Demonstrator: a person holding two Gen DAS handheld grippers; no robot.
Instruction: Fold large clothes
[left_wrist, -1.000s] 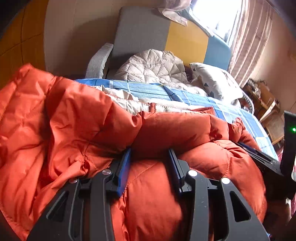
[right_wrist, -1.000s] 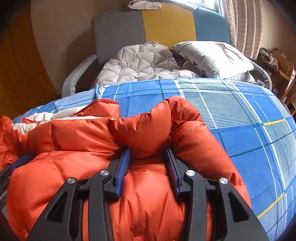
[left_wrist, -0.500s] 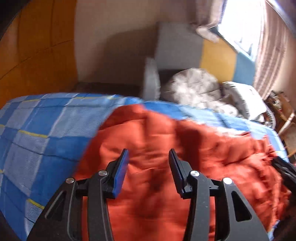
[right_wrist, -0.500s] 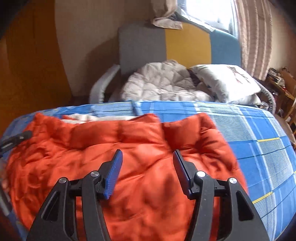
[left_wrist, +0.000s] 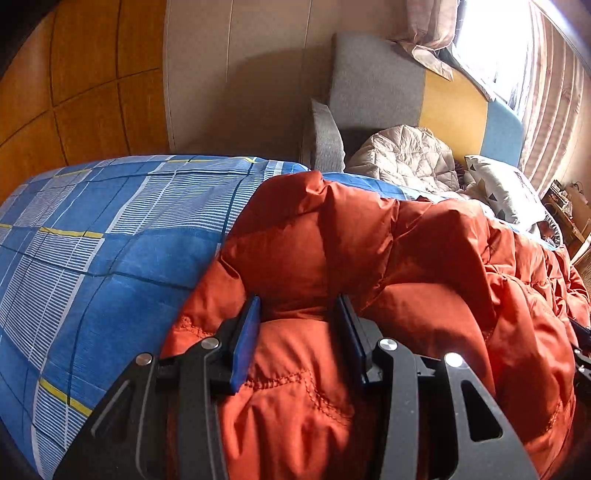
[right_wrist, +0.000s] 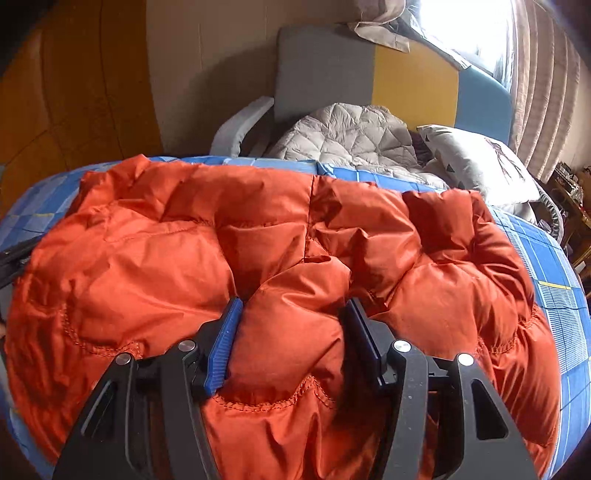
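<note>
An orange down jacket (left_wrist: 406, 258) lies spread across the blue plaid bed cover (left_wrist: 110, 240). My left gripper (left_wrist: 297, 306) is shut on a puffy fold at the jacket's left edge, and the fabric bulges up between its blue pads. In the right wrist view the same jacket (right_wrist: 184, 258) fills the foreground with its stitched hem towards me. My right gripper (right_wrist: 293, 306) stands open, its jaws wide over the hem. A puff of the jacket swells up between the fingers without being pinched.
Behind the bed stands a grey, yellow and blue armchair (left_wrist: 376, 85) with a grey quilted jacket (right_wrist: 351, 136) and a patterned pillow (right_wrist: 480, 158) on it. Curtains and a bright window are at the upper right. Wooden panelling covers the left wall.
The right gripper's jaws have widened and let go of the fold they pinched. The left gripper has swung sideways with its fold, and the jacket now lies flatter across the bed.
</note>
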